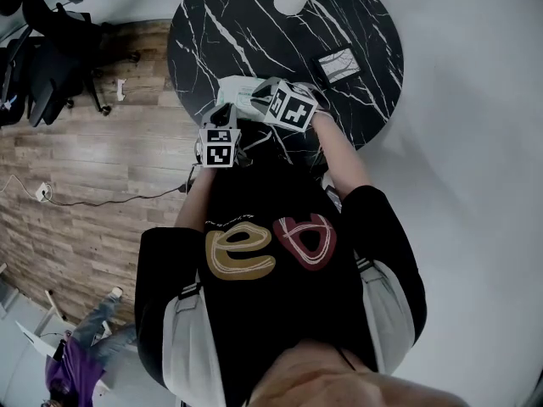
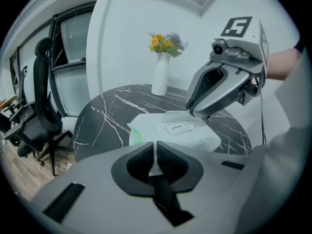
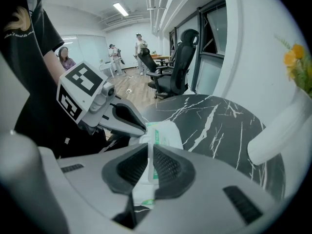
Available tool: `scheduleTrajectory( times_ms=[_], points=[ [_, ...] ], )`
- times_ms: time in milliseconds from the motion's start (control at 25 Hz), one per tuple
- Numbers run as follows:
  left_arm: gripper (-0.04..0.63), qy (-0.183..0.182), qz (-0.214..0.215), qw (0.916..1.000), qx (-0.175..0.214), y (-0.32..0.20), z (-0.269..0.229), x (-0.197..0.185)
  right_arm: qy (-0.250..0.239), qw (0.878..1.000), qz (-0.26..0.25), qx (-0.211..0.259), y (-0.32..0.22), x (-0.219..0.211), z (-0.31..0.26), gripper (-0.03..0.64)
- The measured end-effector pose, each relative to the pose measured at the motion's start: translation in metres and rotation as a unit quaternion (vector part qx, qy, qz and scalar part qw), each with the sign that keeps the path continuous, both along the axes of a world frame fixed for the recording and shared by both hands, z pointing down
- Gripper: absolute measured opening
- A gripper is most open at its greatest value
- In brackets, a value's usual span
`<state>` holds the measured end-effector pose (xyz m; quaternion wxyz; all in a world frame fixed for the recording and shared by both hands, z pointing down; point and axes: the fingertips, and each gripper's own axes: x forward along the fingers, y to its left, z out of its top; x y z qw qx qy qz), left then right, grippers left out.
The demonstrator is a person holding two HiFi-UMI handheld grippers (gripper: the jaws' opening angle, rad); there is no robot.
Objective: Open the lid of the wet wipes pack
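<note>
Near the lower edge of the round black marble table (image 1: 356, 24), at upper centre of the head view, we see the wet wipes pack (image 1: 240, 90) lying flat with both tools meeting on it.

Our left gripper (image 2: 156, 152) has its jaws closed to a slit on a thin white edge of the pack at its near end, beside the green print. It seems to serve as the anchor.

Our right gripper (image 3: 150, 161) is also drawn nearly together, and a narrow white strip of the pack stands pinched between its pads. From the left gripper view, its tips come down at the upper right edge of the lid (image 2: 176, 127), the flap marked OPEN. We take the strip for that flap's pull edge, though we cannot be sure of it.

By our reading, the task is at its start. Both grips look set, one to steady and one to pull. The lid is not yet open: the marked flap lies flat on the pack, with at most a slight lift at its far edge. What is left is the peel itself, drawing the flap up and back while the pack stays pinned. A white vase (image 2: 160, 77) stands well apart at the table's far side.
</note>
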<state>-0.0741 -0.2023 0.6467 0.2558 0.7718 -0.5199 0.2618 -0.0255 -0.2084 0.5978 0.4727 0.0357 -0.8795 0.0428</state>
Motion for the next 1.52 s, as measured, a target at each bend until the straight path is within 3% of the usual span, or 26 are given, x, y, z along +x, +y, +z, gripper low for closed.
scheduleTrajectory(
  times_ms=[1000, 1520],
  points=[
    [0.028, 0.008, -0.008, 0.9999, 0.0, -0.001, 0.001, 0.001, -0.035, 0.997, 0.061, 0.011, -0.043, 0.005, -0.009, 0.018],
    [0.028, 0.006, -0.006, 1.0, 0.0, -0.001, -0.003, 0.0, -0.043, 0.994, 0.09, 0.04, -0.063, 0.007, -0.008, 0.025]
  ],
)
